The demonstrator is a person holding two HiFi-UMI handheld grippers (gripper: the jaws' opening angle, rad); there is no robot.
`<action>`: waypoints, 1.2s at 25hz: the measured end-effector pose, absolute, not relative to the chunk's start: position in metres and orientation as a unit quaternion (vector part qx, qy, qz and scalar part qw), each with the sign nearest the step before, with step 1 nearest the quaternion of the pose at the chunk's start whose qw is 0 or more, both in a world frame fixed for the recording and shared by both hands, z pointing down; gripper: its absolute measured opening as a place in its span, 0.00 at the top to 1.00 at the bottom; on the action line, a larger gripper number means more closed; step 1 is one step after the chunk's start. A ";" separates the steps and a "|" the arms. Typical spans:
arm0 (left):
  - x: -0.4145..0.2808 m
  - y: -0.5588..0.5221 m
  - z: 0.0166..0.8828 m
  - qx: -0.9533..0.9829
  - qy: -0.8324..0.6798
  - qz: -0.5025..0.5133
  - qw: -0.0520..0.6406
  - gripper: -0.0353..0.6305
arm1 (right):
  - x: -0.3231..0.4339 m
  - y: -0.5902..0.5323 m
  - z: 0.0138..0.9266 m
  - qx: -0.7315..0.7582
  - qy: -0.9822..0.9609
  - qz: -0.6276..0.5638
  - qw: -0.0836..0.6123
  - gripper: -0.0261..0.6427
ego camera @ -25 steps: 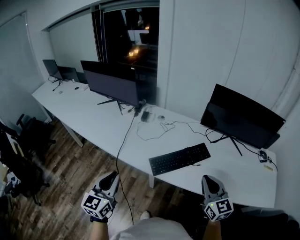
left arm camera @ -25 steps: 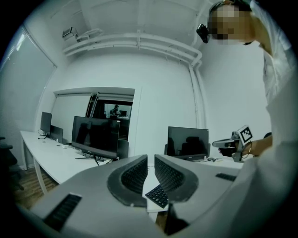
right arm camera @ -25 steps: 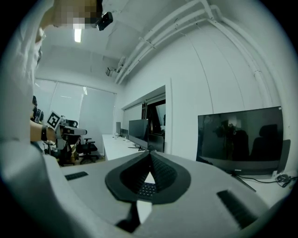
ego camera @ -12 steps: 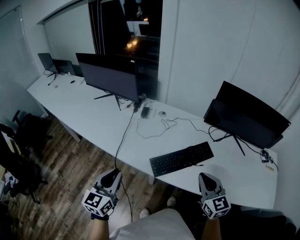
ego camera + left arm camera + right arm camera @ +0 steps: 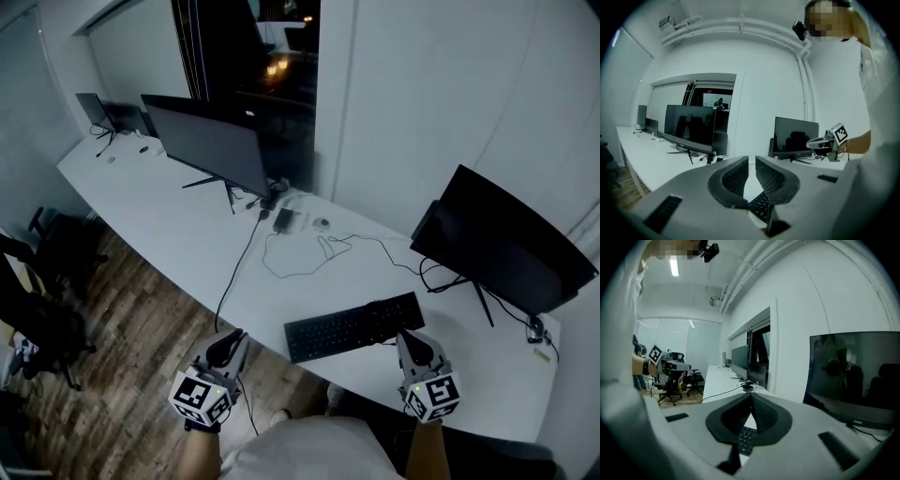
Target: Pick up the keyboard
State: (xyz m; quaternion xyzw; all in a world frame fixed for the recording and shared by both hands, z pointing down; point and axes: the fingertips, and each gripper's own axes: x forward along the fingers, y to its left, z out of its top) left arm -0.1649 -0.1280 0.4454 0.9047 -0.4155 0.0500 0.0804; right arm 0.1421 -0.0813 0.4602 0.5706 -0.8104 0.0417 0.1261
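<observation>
A black keyboard lies at an angle near the front edge of the long white desk. My left gripper hovers over the floor just off the desk's front edge, left of the keyboard, its jaws shut and empty. At the keyboard's right end my right gripper is also shut with nothing in it. In the left gripper view the keyboard shows low between the jaws of the left gripper. Beneath the right gripper in the right gripper view, the keyboard peeks out.
A wide dark monitor stands at the back left and another monitor at the right. A loose cable loops over the desk behind the keyboard. Dark office chairs stand on the wood floor at the left.
Both grippers have moved forward and a little down toward the desk. The keyboard now lies right by the right gripper's tips. Both stay shut.
</observation>
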 end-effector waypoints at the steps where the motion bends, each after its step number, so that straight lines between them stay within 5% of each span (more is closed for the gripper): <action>1: -0.158 -0.134 0.446 0.904 -0.417 0.052 0.082 0.88 | 0.148 -0.090 0.462 0.567 -0.813 0.045 0.126 0.96; 10: -0.101 -0.167 0.492 0.901 -0.410 0.097 0.104 0.88 | 0.191 -0.146 0.502 0.529 -0.832 0.081 0.145 0.95; 21: -0.075 -0.180 0.585 0.871 -0.426 0.164 0.183 0.88 | 0.215 -0.176 0.582 0.477 -0.841 0.148 0.209 0.80; 30: -0.070 -0.176 0.655 0.818 -0.447 0.230 0.279 0.59 | 0.254 -0.190 0.644 0.481 -0.804 0.234 0.259 0.56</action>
